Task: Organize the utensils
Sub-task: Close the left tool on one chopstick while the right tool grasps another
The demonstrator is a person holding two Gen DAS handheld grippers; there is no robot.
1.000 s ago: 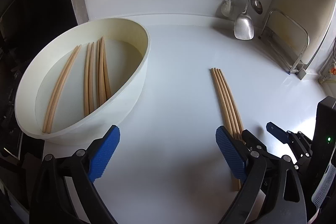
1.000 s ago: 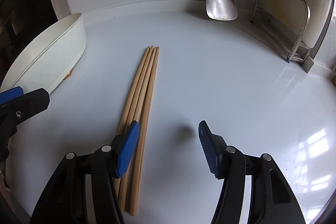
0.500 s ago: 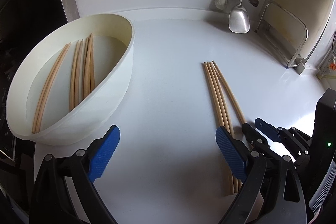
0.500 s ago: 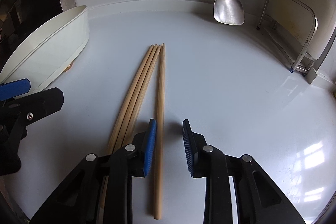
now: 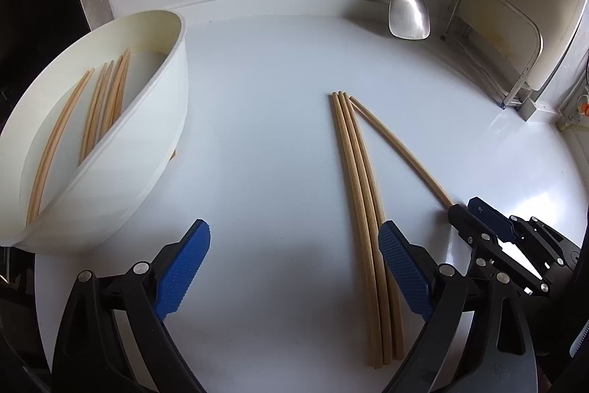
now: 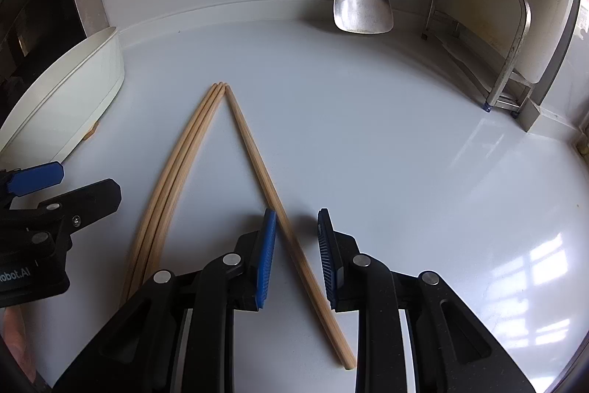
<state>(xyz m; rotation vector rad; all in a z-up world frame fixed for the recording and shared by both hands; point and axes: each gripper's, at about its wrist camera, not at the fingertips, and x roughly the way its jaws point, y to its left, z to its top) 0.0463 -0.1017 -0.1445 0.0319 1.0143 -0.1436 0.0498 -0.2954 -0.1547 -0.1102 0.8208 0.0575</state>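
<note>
- Farthest left, the white basin (image 5: 154, 120) already holds several chopsticks (image 5: 106, 98) lying along its floor. We judge that anything carried there must clear its tall rim; a stick held near one end could catch the wall and tip out onto the counter (image 5: 265, 105).
- Our left gripper (image 5: 294, 267) hangs wide open and empty above the counter, its right pad just beside the bundle of three chopsticks (image 5: 359, 194). If it drifts lower or sideways, that pad could nudge the bundle and scatter sticks that now lie neatly side by side.
- Between the two tools, the single chopstick (image 6: 257, 164) has been splayed away from the bundle, so the two meet only at their far tips. A careless drag could pull those tips along and disturb the three.
- Our right gripper (image 6: 296, 256) has just been narrowing its jaws around the single chopstick. The stick lies between the pads, resting against the left one, while a clear gap remains at the right one, so we count it as not yet clamped.
- The stick crosses the jaws at a slant. We expect that closing on it this way could make it roll, pivot or squirt out, and a grip so near the rear end would leave a long front length to droop.
</note>
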